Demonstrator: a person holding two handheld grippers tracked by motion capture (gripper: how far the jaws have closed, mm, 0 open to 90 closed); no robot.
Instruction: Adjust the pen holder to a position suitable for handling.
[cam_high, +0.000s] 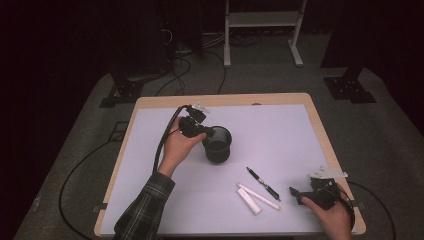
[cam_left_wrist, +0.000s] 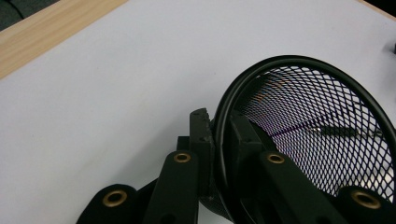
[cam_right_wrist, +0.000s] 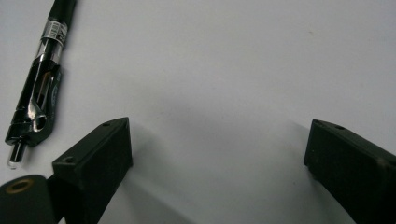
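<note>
A person at a wooden-edged counter (cam_high: 150, 102) covered by a pale sheet works with two handheld grippers. The left gripper (cam_high: 199, 131) grips one black mesh cup (cam_high: 218, 144), which stands near the middle of the counter, a little left of centre and toward the far side. In the left gripper view its fingers (cam_left_wrist: 204, 140) are clamped on the cup's rim (cam_left_wrist: 224, 112), one finger outside the wall and the other inside the mesh. The cup stands upright in the high view, its long axis vertical and its open mouth facing up; the gripper reaches it from the left side.

Three writing items lie on the counter between the cup and the right gripper (cam_high: 300, 196): one black pen (cam_high: 262, 183) and two white sticks, a longer thin one (cam_high: 260, 197) and a shorter thick one (cam_high: 248, 201). All three lie flat on a slant, their long axes running from the upper left to the lower right in the high view. The two white sticks lie just beside each other, nearly parallel; the black pen lies near them on the far side.

The right gripper rests at the near right corner of the counter, held in the person's right hand (cam_high: 332, 217). In the right gripper view its fingers (cam_right_wrist: 93, 158) stand wide apart with nothing between them, low over the pale sheet, and the black pen's clip end (cam_right_wrist: 35, 116) lies just to the left of the left finger. The person's left forearm wears a plaid sleeve (cam_high: 142, 210).
</note>
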